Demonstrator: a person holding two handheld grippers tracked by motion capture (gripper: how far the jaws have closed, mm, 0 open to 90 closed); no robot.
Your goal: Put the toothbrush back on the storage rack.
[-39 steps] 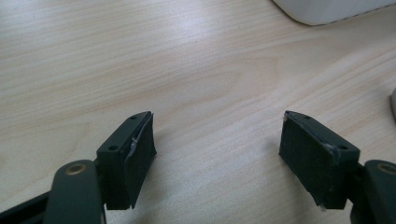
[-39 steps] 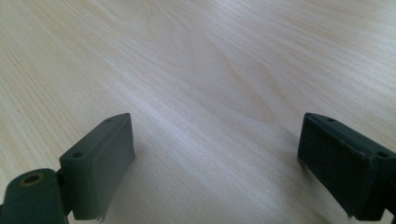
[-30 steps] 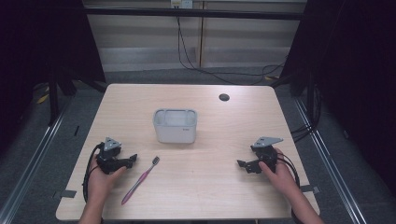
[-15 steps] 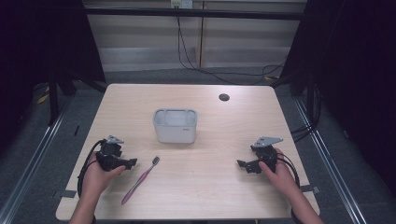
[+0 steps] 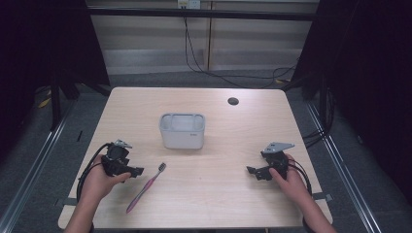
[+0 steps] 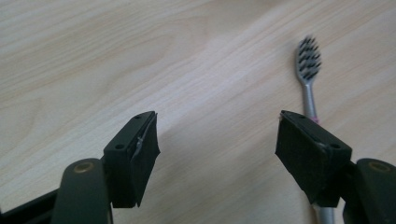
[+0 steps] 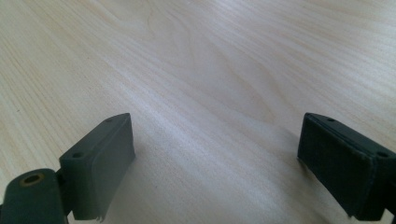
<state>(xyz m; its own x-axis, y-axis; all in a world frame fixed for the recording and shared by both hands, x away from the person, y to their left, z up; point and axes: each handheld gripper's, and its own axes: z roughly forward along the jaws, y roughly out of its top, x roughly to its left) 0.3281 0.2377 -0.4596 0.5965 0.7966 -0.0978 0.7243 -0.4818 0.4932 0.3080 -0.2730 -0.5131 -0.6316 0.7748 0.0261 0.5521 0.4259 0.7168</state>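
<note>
A pink toothbrush [image 5: 145, 189] with dark bristles lies flat on the wooden table [image 5: 228, 194], head toward the far side. My left gripper [image 5: 137, 171] hovers just to its left. In the left gripper view the jaws [image 6: 217, 119] stand apart and have just been closing a little, with bare wood between them. The toothbrush [image 6: 308, 70] runs behind the right-hand jaw. A white open-topped container [image 5: 182, 130] stands at the table's middle. My right gripper [image 5: 252, 171] is held low at the right, and its jaws [image 7: 217, 121] are open over bare wood.
A small black round grommet [image 5: 233, 101] sits in the tabletop near the far edge. Cables trail from both grippers toward the front edge. Dark floor, rails and curtains surround the table.
The left gripper has risen slightly beside the toothbrush. The toothbrush, the container and the right gripper have stayed where they were.
</note>
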